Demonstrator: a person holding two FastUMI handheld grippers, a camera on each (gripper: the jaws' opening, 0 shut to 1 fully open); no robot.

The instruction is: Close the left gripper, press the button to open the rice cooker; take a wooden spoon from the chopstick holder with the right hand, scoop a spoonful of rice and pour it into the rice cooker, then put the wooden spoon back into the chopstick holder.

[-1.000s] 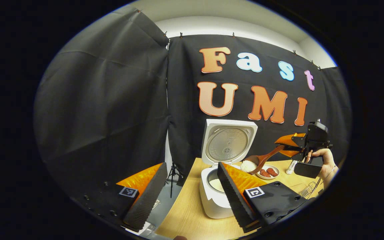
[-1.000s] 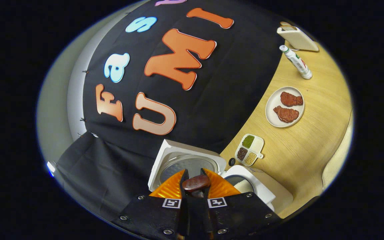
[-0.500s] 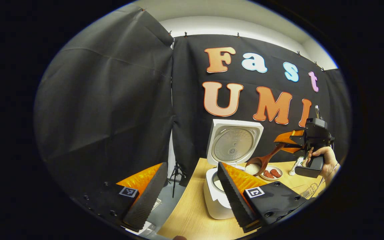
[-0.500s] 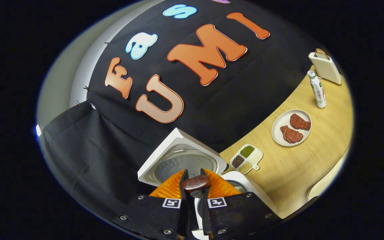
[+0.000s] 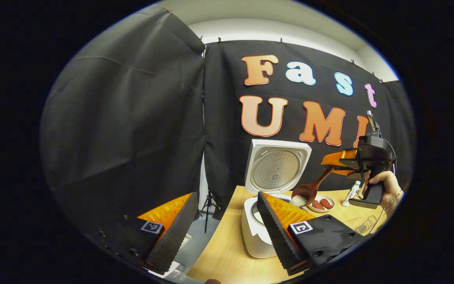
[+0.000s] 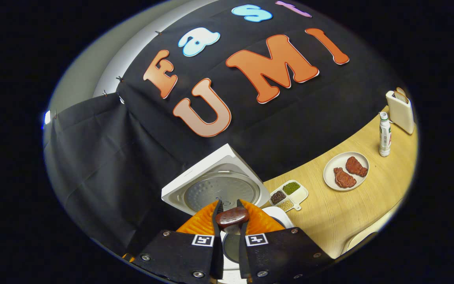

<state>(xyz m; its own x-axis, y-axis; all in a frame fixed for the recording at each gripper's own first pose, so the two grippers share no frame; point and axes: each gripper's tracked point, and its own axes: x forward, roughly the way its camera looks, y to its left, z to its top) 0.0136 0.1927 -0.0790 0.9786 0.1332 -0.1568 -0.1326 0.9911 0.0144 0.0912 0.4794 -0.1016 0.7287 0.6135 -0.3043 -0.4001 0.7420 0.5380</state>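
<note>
I'm on the pour step. My right gripper (image 6: pixel 227 211) is clamped on the spoon (image 5: pixel 311 188) handle, both fingers pinching the handle end. In the left gripper view the bowl of the spoon hangs low and tilted toward the cooker (image 5: pixel 257 232), with a white lump of rice (image 5: pixel 299 200) still sitting in it, just right of the pot opening. Lid (image 5: pixel 276 167) is up and standing at the far side, so the way in is free. There looks to be some rice in the pot already, tho my own left finger hides most of the opening.

Left gripper (image 5: pixel 223 219) is spread wide, holding nothing, hovering near the cooker's front-left.

How I'd do it well: shift the bowl a bit further left until it's over the pot's middle, not the rim, before rolling more. In the right gripper view the pot sits right under my fingers, so I'm nearly lined up. Then roll the wrist slowly so the lump slides off in 1 go; if it sticks, a small shake, not a flick. Keep the bowl low inside the opening so grains don't bounce onto the table (image 6: pixel 353 209). Keep clear of the lid; bumping it could drop it shut. Grip is far up the handle, so the spoon may pivot; keep the squeeze firm.

Holder (image 6: pixel 400 111) for the return sits at the far right by the bottle (image 6: pixel 384 134).
</note>
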